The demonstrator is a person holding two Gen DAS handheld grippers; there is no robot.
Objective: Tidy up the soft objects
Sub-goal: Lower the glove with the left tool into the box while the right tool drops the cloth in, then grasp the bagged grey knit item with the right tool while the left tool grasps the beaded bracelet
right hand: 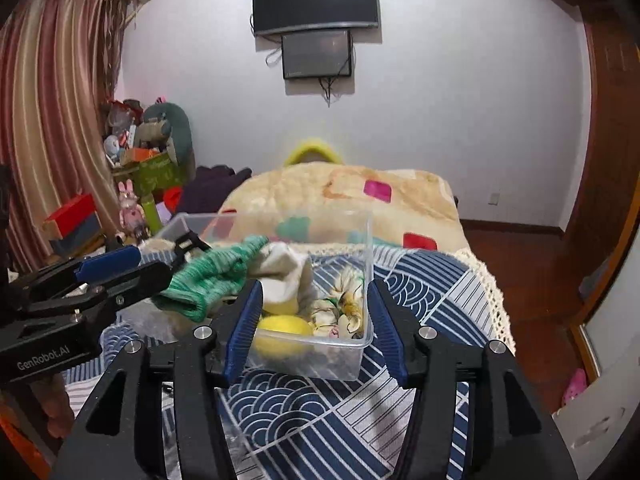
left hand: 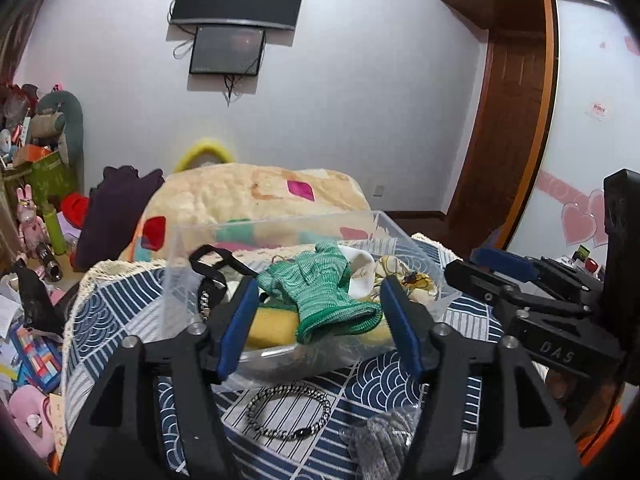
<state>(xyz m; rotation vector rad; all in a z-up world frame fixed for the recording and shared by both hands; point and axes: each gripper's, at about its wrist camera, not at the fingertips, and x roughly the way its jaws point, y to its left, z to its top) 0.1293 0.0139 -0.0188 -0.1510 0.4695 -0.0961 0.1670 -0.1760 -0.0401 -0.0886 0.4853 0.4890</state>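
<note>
gloves first: that green knit glove [left hand: 328,292] is lying on top of the pile in the clear plastic bin [left hand: 276,220], draped over a yellow cloth [left hand: 276,326]. your left gripper [left hand: 320,326] is sitting with its jaws apart around it, pads not pressing. your right gripper [right hand: 316,330] is also gaping, straddling the bin's near corner on the blue patterned cloth [right hand: 304,408], gripping nothing.

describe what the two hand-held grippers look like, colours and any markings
Both are matte black plastic frames with silver round bolts at the joints and ribbed blue pads lining the fingers. The left hand-held gripper carries white "GenRobot.AI" lettering on its side; the right hand-held gripper shows embossed "DAS". An orange sleeve shows beside it.
</note>
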